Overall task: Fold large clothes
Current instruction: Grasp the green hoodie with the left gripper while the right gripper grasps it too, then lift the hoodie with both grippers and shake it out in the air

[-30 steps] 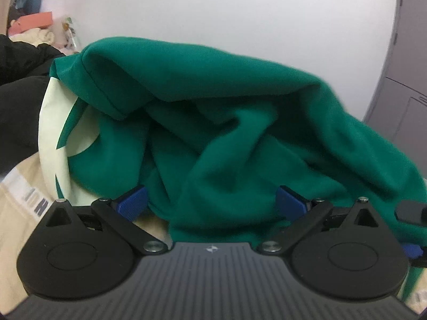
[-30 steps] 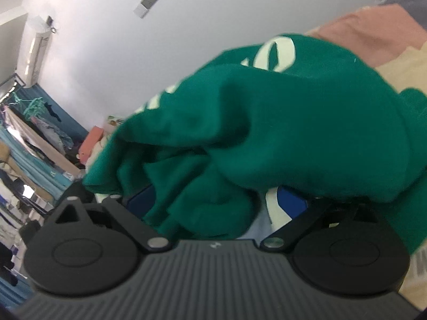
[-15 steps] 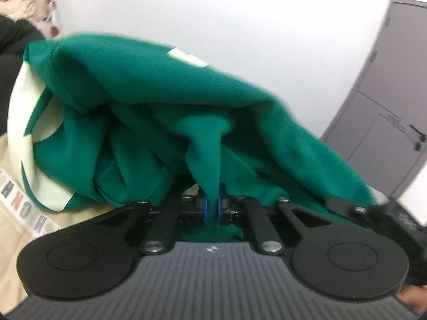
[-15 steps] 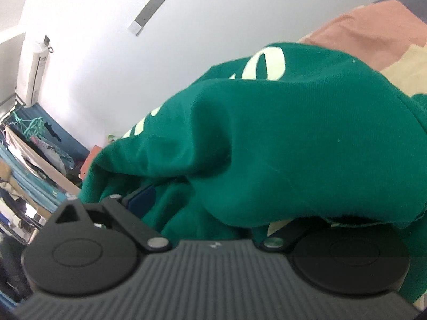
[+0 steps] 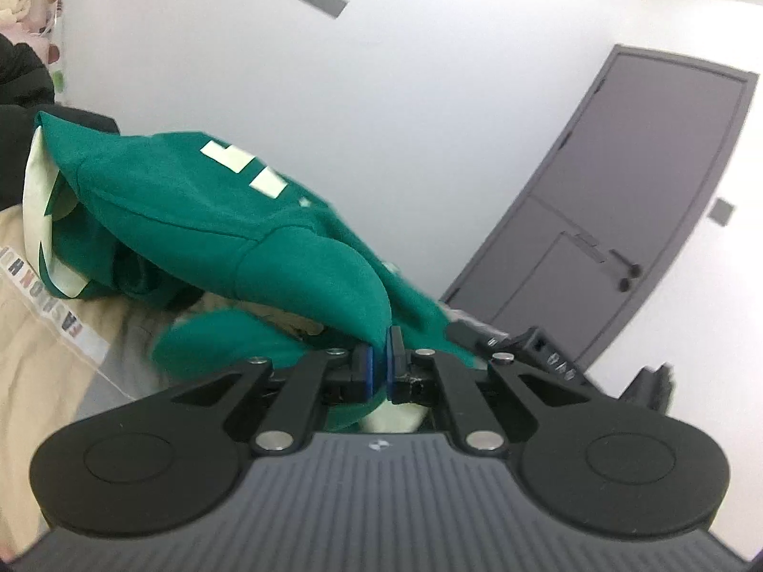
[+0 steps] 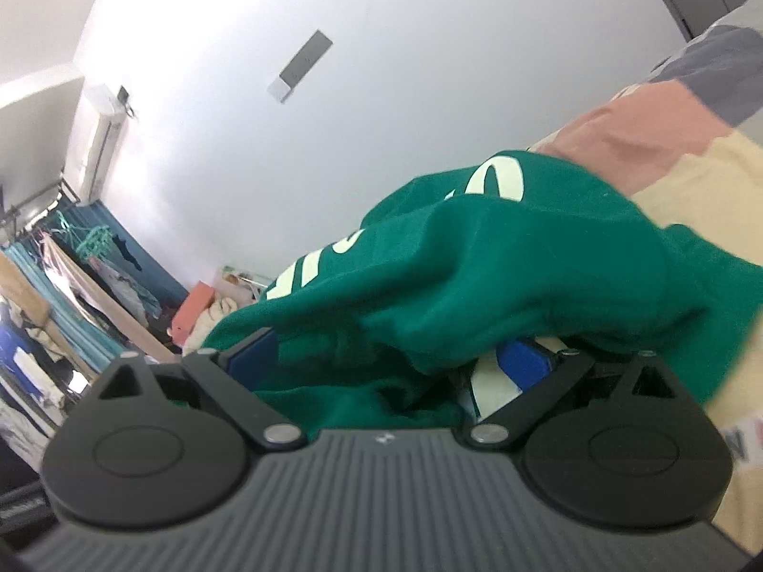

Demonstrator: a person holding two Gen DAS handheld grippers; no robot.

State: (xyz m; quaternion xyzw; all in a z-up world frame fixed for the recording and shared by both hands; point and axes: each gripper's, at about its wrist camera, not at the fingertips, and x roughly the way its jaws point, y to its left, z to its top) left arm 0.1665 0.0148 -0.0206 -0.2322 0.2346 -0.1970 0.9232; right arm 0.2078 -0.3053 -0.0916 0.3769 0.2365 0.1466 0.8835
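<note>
My left gripper (image 5: pixel 380 366) pinches a fold of the green sweatshirt (image 5: pixel 200 219); beyond its fingers I see free wall and a grey door (image 5: pixel 634 219). My right gripper (image 6: pixel 391 357) stands spread, with cloth bunched between and over its fingers (image 6: pixel 524 357), hiding their tips.

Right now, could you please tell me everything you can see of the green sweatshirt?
The green sweatshirt looks like soft fleece with cream lettering. It is bunched and partly lifted off the beige bedding. The left gripper is shut on a fold of it. The right gripper is open, with crumpled cloth lying between its pads.
</note>
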